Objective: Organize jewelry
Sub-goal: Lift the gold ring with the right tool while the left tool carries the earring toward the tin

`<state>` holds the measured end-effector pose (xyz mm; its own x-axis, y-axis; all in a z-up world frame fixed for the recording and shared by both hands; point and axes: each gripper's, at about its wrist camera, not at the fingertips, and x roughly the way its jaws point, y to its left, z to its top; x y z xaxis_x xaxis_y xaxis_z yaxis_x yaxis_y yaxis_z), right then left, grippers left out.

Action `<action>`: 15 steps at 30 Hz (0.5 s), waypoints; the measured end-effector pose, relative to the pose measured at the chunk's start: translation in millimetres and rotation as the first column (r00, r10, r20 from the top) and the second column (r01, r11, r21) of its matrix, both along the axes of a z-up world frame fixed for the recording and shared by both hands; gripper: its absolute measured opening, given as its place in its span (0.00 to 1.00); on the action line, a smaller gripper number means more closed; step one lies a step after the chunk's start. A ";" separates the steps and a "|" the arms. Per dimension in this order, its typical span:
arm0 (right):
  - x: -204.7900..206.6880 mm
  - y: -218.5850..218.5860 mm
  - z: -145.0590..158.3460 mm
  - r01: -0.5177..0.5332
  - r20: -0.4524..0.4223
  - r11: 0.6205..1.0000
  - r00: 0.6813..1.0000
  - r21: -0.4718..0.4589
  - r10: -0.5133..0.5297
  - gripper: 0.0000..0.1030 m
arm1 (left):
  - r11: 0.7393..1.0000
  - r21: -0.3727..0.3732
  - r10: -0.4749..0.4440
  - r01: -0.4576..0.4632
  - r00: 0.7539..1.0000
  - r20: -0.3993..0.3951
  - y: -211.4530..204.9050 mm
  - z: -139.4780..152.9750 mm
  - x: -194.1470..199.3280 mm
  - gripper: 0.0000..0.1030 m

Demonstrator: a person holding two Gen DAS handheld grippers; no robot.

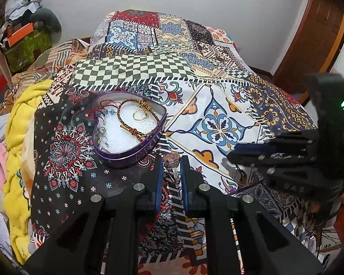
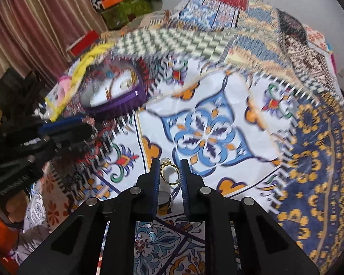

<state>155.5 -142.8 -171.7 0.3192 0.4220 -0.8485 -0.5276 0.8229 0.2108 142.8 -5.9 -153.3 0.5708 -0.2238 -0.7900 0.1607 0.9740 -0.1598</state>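
Observation:
A heart-shaped purple tin (image 1: 149,143) lies on the patchwork bedspread (image 1: 217,105); its white foam holds braided bracelets (image 1: 135,105), a gold hoop (image 1: 140,114) and silver pieces. My left gripper (image 1: 171,158) is just right of the tin, shut on a pink-stone ring (image 1: 172,161) with a silver band. My right gripper (image 2: 169,163) is shut on a thin gold ring (image 2: 170,174) above the white tile pattern. A silver ring (image 2: 167,199) lies on the cloth under it. The tin (image 2: 117,107) shows blurred at upper left, and the left gripper (image 2: 87,126) reaches in from the left edge.
A yellow blanket (image 1: 20,137) and pink cloth are bunched at the left of the bed. Boxes and clutter (image 1: 23,39) are piled in the far left corner by a curtain (image 2: 34,23). A wooden door frame (image 1: 309,52) stands at the right.

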 end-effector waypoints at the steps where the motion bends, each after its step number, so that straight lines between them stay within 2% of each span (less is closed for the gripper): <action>1: -0.9 -2.5 7.4 0.007 0.017 1.000 1.000 0.009 -0.007 0.15 | 1.000 0.002 0.001 -0.001 1.000 0.005 0.2 2.1 -0.6 0.13; 8: -2.2 -12.9 49.6 0.035 0.111 0.998 0.993 0.053 -0.040 0.15 | 1.000 0.001 0.014 -0.015 0.999 0.032 3.9 13.7 -6.6 0.13; 15: -7.0 -8.1 73.1 0.026 0.172 0.996 0.984 0.082 -0.040 0.15 | 0.999 0.000 0.034 -0.034 0.998 0.061 11.4 24.6 -11.6 0.13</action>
<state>148.5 -150.9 -98.6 0.4737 0.4727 -0.7431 -0.5347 0.8248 0.1838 131.2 5.6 -128.8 0.6248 -0.2028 -0.7540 0.1372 0.9792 -0.1497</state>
